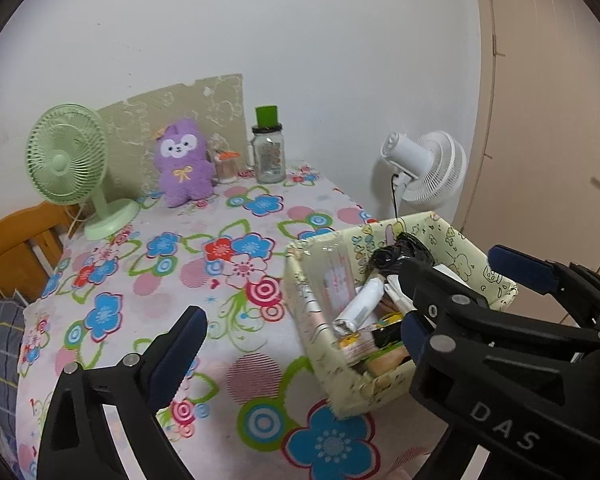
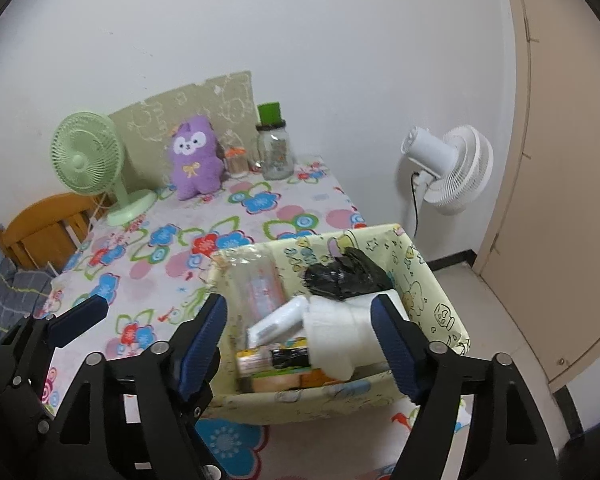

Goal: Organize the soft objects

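Note:
A purple plush toy (image 1: 184, 164) stands upright at the far side of the flowered table (image 1: 228, 280), against a beige board; it also shows in the right wrist view (image 2: 196, 160). A pale yellow patterned box (image 1: 496, 272) sits at the table's near right corner, holding a black bag, tubes and packets; it also shows in the right wrist view (image 2: 436, 292). My left gripper (image 1: 300, 334) is open and empty, low over the table beside the box. My right gripper (image 2: 300, 338) is open and empty, its fingers spread over the box's near end. The right gripper (image 1: 452, 292) also shows in the left wrist view.
A green desk fan (image 1: 70, 160) stands at the far left. A glass jar with a green lid (image 1: 269, 148) and a small jar (image 1: 227, 166) stand beside the plush. A white floor fan (image 1: 424, 168) stands right of the table. A wooden chair (image 1: 16, 244) is at left.

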`<state>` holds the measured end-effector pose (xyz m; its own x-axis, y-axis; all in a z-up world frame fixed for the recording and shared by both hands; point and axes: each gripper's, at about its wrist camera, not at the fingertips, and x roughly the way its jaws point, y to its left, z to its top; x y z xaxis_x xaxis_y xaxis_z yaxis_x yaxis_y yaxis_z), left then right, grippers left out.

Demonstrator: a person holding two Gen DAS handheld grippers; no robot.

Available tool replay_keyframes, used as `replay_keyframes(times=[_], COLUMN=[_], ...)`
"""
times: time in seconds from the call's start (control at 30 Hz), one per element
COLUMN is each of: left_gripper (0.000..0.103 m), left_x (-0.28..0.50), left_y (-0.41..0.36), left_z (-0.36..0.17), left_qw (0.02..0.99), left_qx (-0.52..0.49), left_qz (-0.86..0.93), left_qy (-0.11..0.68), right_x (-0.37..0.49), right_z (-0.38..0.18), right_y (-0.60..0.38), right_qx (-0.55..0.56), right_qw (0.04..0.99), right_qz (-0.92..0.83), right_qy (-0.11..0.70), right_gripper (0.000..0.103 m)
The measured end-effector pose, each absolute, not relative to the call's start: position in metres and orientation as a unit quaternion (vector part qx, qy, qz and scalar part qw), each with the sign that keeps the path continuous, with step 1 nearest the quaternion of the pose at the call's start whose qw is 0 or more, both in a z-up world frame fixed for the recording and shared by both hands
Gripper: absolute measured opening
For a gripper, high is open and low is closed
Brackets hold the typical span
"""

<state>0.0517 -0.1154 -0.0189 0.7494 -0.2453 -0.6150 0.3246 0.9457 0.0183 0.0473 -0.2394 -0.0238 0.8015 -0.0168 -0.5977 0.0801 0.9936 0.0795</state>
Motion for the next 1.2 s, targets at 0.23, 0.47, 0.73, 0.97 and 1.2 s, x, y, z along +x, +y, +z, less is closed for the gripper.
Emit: replay_keyframes(times=[0.23, 0.47, 0.73, 0.97, 1.2], left_gripper=[0.103, 0.103, 0.103, 0.103, 0.103], left_x=[0.036, 0.019, 0.009, -0.002, -0.013], left_y=[-0.082, -0.043, -0.005, 0.027, 0.039], left_z=[-0.007, 0.005, 0.016, 0.029, 0.039], left_qw=[0.943, 0.952, 0.96, 0.967, 0.971], left_qx=[0.049, 0.033, 0.017, -0.004, -0.013], left_qz=[-0.127, -0.095, -0.055, -0.019, -0.011], left_qy=[0.304, 0.288, 0.275, 0.254, 0.239], right_x=[0.025, 0.008, -0.007, -0.016, -0.023], right_z=[-0.007, 0.008, 0.021, 0.031, 0.037], right_y=[-0.218, -0.196, -0.174, -0.162, -0.154], right_qx=[0.052, 0.049, 0.045, 0.035, 0.025], right_qw=[0.958, 0.966, 0.972, 0.975, 0.978], right_qz=[-0.025, -0.014, 0.006, 0.012, 0.012], right_qy=[0.281, 0.252, 0.231, 0.218, 0.205], right_gripper=[0.092, 0.099, 0.1, 0.101, 0.101])
